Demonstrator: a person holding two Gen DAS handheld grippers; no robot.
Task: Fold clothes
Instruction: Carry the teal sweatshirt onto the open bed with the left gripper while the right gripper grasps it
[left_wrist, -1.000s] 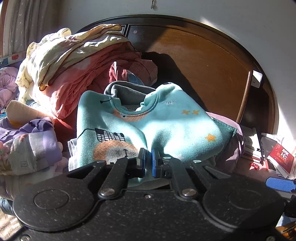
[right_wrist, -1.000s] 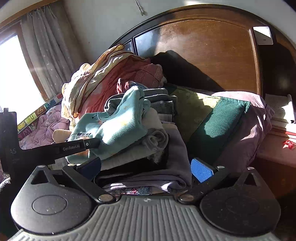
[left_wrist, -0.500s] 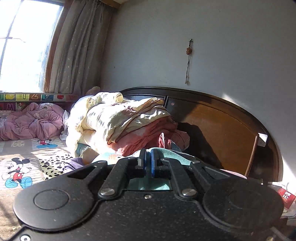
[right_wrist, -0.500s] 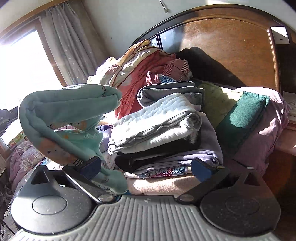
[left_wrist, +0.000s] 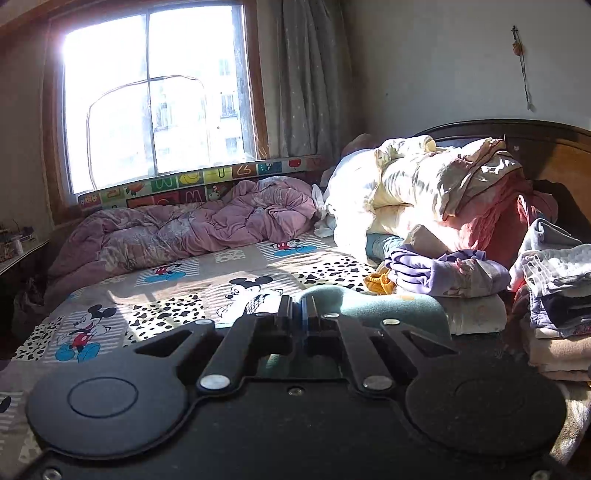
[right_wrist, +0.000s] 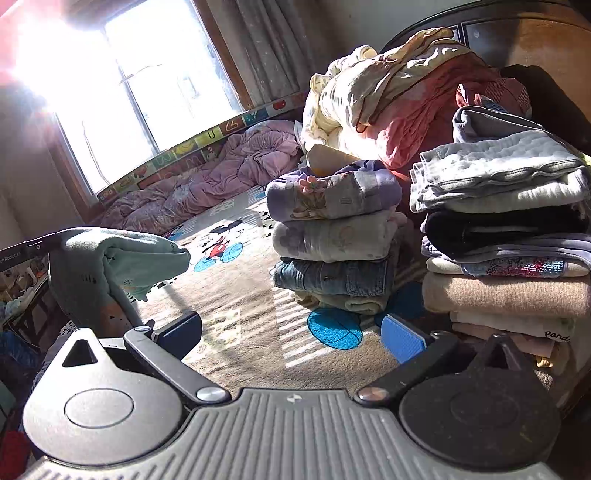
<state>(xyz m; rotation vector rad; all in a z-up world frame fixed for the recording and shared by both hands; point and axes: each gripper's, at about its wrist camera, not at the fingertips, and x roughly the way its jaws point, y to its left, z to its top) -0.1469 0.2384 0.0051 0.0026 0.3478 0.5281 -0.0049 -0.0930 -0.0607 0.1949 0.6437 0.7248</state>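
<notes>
Teal sweatshirt lifted off the pile, ready to be laid out

The left gripper (left_wrist: 297, 314) has its fingers clamped on the teal sweatshirt (right_wrist: 110, 258), held above the bed (right_wrist: 240, 314) left of the folded stacks (right_wrist: 332, 236); the right gripper (right_wrist: 291, 332) is spread wide, empty (sun glare hides little). Next, I'd judge: spread it flat on the near sheet.

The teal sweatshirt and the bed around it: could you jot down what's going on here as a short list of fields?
Held item: teal sweatshirt, draped off the bed
Held by: left gripper, shut on the fabric
Other tool: right gripper, open, holding nothing
Surface: bed sheet with a cartoon mouse print
Folded stacks: near stack topped by a purple garment; taller stack to its right
Unfolded heap: cream and pink bedding behind the stacks
Far side: pink quilt under the window
</notes>
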